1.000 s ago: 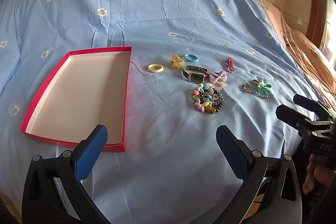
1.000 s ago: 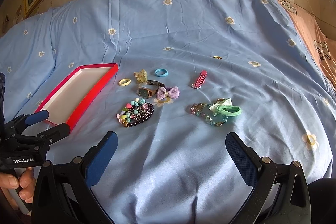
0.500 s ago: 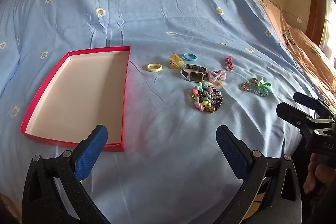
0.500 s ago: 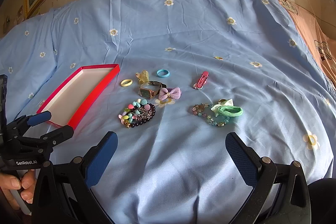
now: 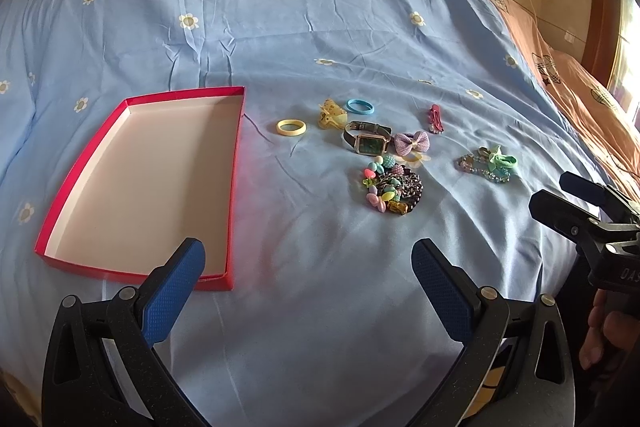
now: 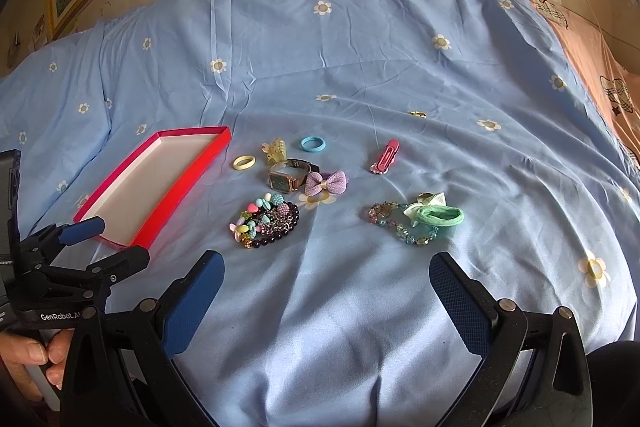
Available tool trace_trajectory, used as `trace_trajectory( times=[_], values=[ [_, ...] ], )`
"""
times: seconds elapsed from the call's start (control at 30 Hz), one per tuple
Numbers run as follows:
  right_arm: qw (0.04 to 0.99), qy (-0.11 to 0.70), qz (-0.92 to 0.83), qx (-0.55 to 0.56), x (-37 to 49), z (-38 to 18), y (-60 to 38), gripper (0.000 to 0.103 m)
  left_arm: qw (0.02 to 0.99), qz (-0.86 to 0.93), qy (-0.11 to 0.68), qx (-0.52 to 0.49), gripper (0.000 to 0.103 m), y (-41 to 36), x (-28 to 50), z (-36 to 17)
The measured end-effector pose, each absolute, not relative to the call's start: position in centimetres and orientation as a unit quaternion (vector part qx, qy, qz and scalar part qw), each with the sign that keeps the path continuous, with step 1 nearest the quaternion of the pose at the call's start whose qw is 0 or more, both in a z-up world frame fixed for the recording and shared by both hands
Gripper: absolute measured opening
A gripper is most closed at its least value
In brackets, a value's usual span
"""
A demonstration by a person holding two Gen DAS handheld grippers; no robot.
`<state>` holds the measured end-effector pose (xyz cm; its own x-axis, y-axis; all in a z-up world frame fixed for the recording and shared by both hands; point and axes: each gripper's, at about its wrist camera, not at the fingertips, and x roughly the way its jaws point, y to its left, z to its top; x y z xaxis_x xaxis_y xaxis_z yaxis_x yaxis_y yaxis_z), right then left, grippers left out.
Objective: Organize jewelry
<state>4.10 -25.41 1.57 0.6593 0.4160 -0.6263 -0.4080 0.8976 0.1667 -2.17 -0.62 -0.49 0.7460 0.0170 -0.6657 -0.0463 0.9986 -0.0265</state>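
The jewelry lies loose in a small cluster near the middle of the light-blue, daisy-printed bedsheet (image 6: 360, 75), none of it yet in the shallow red cardboard box lid with the pale inside (image 5: 132, 183), which sits empty just to the left of the cluster, toward the near edge of the bed. Nearest that lid is a pale yellow plastic ring (image 5: 291, 127), then a yellow claw hair clip (image 5: 331, 115) and a blue elastic hair ring (image 5: 360, 105); just nearer the foot edge lie a square green-faced wristwatch with a dark strap (image 5: 368, 141) and a lilac fabric bow (image 5: 413, 142), touching or almost so. Below them is a tangled pile of multicoloured bead bracelets (image 6: 264, 221), and off to the right a pink snap hair clip (image 6: 385, 157) and a pastel glass-bead bracelet (image 6: 400, 225) overlapped by a green hair tie with a white bow (image 6: 438, 213). The left gripper (image 5: 308, 287) hangs near the foot edge of the bed, jaws spread wide and empty, between the lid's near corner and the bead pile; the right gripper (image 6: 326, 291) hovers likewise released and empty, short of the beads and the green tie. Judging by this, the sorting has not begun: this is the approach to a first pick. The next move likely calls for lowering one gripper over a single piece, pinching it without gathering sheet, and carrying it into the lid.
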Motion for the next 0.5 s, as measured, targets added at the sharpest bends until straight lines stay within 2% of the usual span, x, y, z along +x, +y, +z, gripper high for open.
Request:
trace_trajectory(
  times=[0.5],
  values=[
    [0.908, 0.353, 0.223, 0.014, 5.1, 1.1, -26.0, 0.103, 0.927, 0.003, 0.375, -0.031, 0.103, -0.6, -0.5, -0.9]
  ],
)
